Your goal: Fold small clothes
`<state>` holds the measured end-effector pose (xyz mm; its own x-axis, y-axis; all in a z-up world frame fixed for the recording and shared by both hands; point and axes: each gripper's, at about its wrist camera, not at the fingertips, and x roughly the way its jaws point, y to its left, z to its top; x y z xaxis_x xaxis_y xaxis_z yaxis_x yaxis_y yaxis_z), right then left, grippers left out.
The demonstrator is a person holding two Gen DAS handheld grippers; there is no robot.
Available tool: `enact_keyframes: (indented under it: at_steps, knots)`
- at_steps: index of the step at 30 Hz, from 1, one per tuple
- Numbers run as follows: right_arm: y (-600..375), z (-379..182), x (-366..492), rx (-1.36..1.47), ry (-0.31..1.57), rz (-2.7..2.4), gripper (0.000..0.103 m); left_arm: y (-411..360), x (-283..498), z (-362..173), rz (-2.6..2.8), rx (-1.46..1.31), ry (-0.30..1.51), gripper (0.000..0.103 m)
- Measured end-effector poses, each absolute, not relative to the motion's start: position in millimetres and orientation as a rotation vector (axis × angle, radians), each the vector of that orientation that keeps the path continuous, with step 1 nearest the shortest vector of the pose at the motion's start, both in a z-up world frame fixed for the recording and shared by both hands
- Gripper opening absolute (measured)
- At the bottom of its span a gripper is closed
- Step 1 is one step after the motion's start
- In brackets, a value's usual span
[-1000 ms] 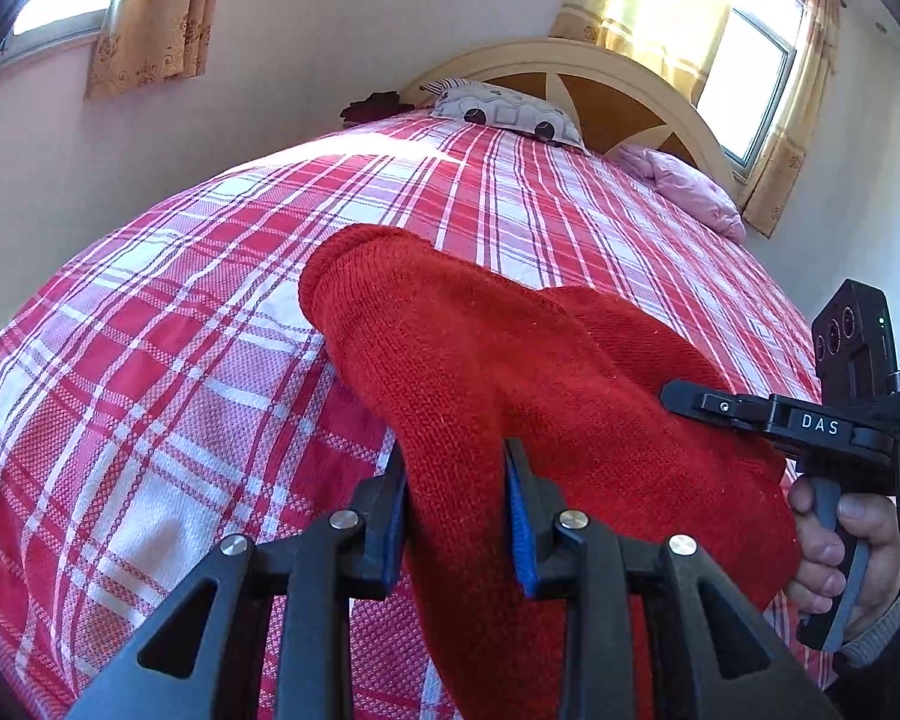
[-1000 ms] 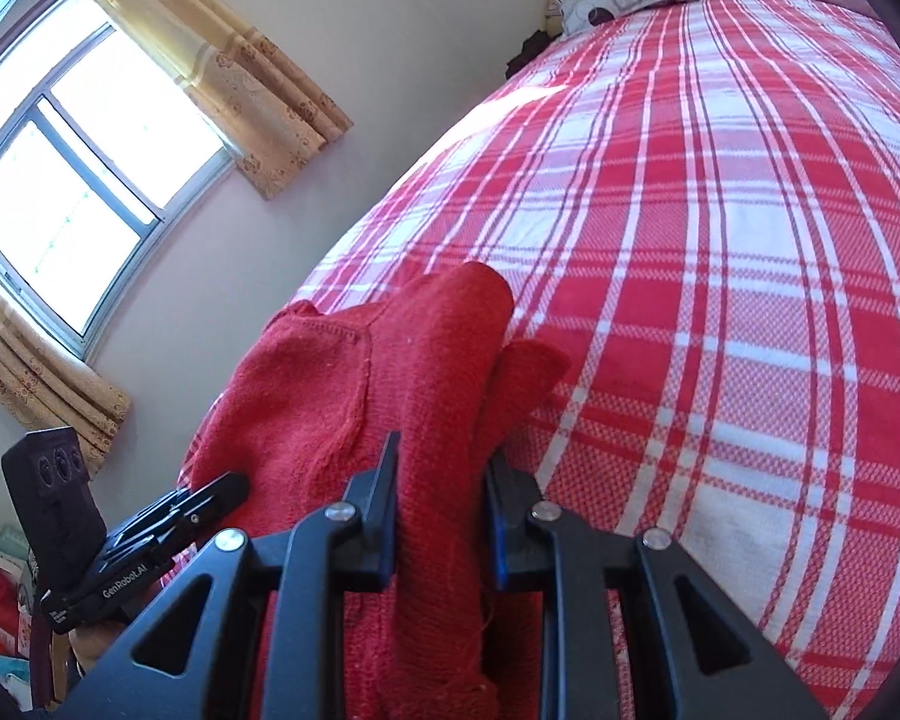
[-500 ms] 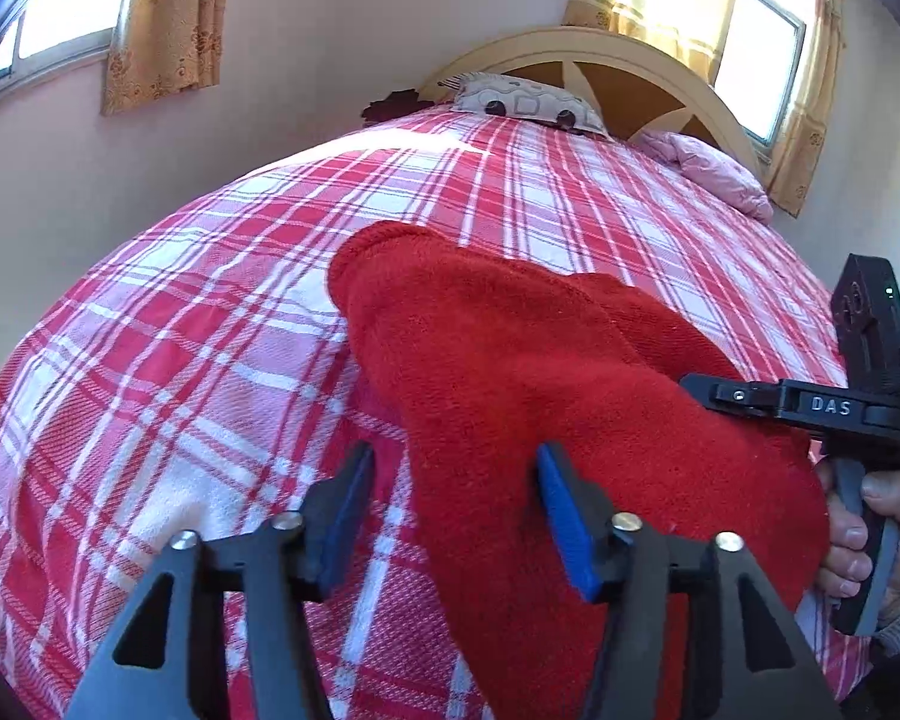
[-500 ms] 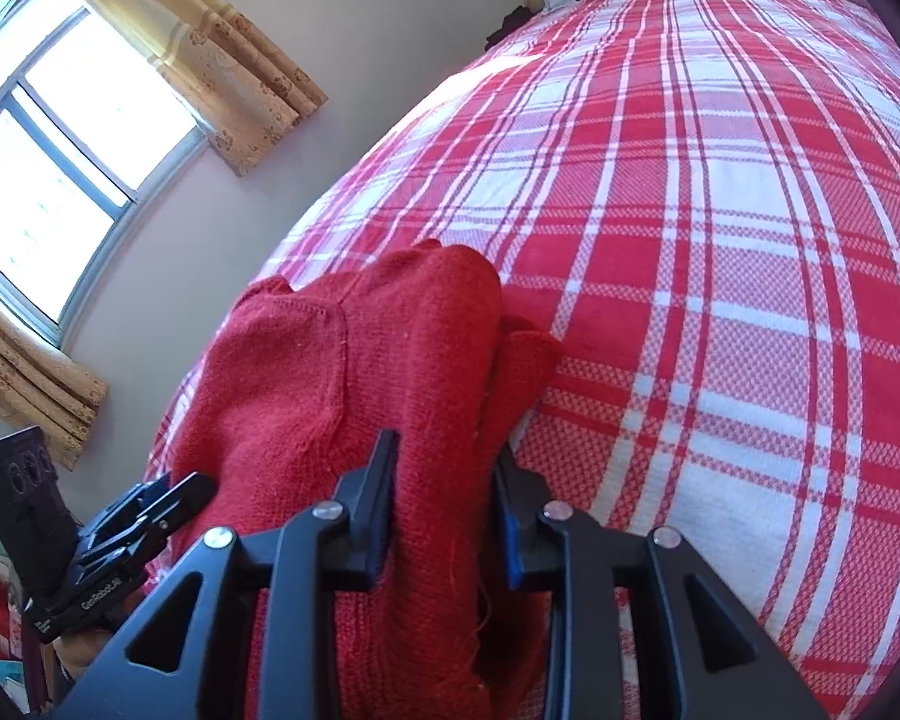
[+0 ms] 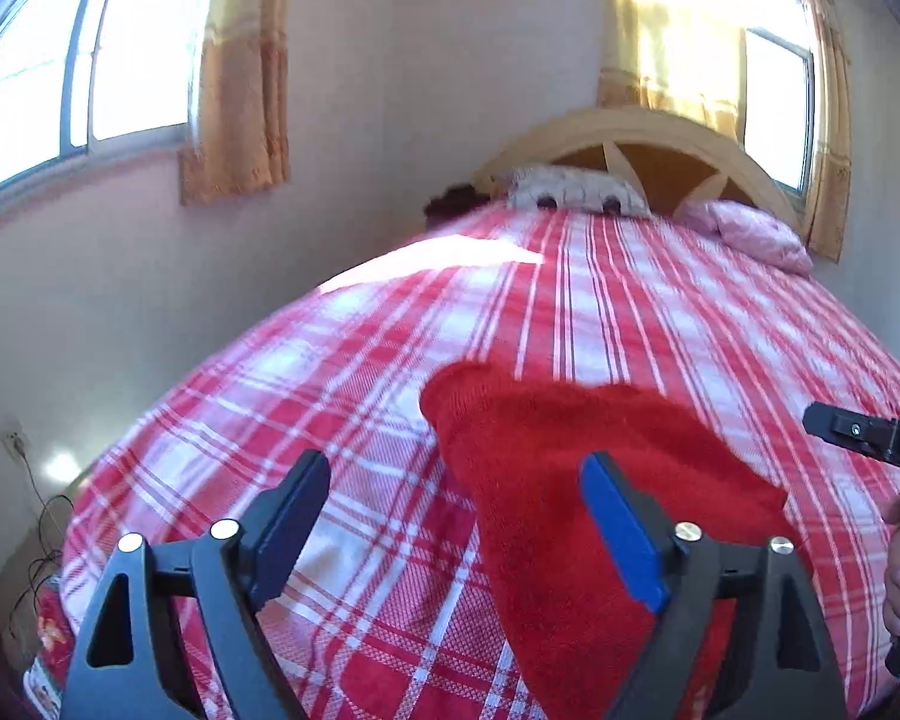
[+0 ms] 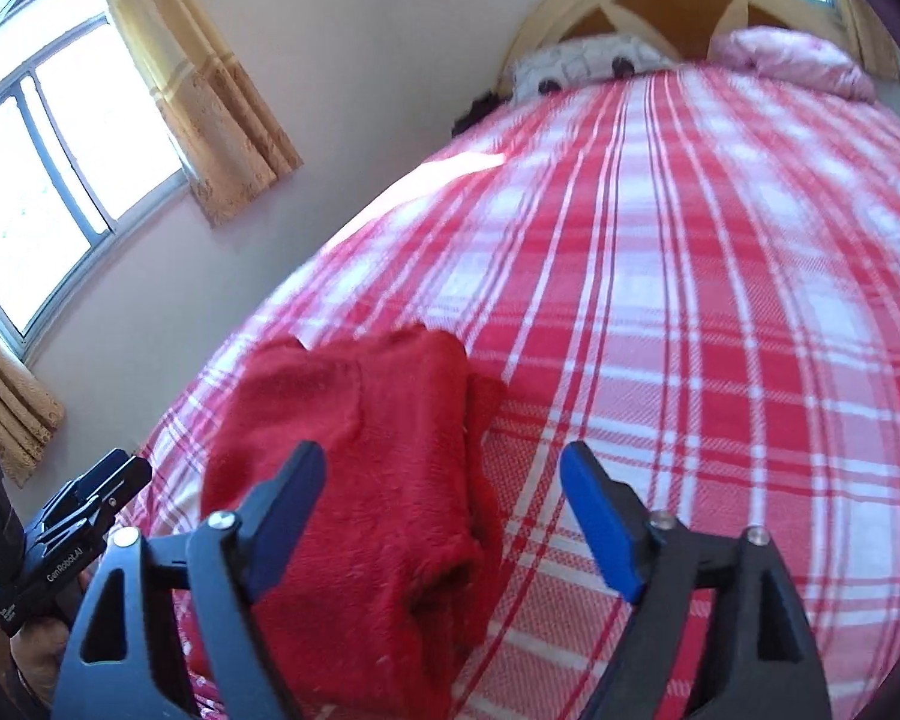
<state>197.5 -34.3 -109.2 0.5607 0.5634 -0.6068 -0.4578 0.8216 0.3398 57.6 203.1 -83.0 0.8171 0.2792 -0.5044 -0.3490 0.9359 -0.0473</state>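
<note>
A folded red knitted garment (image 5: 576, 480) lies on the red and white checked bedspread (image 5: 630, 312) near the bed's front edge. It also shows in the right wrist view (image 6: 360, 456). My left gripper (image 5: 456, 492) is open and empty, raised above the garment's left side. My right gripper (image 6: 444, 480) is open and empty, raised above the garment's right edge. Each gripper shows at the side of the other's view, the right one (image 5: 870, 444) and the left one (image 6: 78, 522).
Two pillows, a patterned white one (image 5: 576, 195) and a pink one (image 5: 756, 234), lie by the wooden headboard (image 5: 642, 144). Walls with curtained windows (image 5: 90, 60) run along the left and behind the bed. A socket and cables (image 5: 24, 480) are on the lower left.
Both grippers have opened and let go of the red garment, then lifted and drawn back. The garment now lies folded on the bedspread.
</note>
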Motion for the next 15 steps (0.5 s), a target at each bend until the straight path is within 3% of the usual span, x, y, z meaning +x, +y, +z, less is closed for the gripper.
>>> enact_keyframes:
  at_steps: [7, 15]
  knots:
    - [-35, -51, 149, 0.082, 0.580, 0.592, 0.103, 195, 42, -53, 0.331, -0.126, 0.453, 0.088]
    - [-38, -27, 119, 0.053, 0.515, 0.585, 0.103, 189, 36, -41, 0.303, -0.152, 0.435, 0.089]
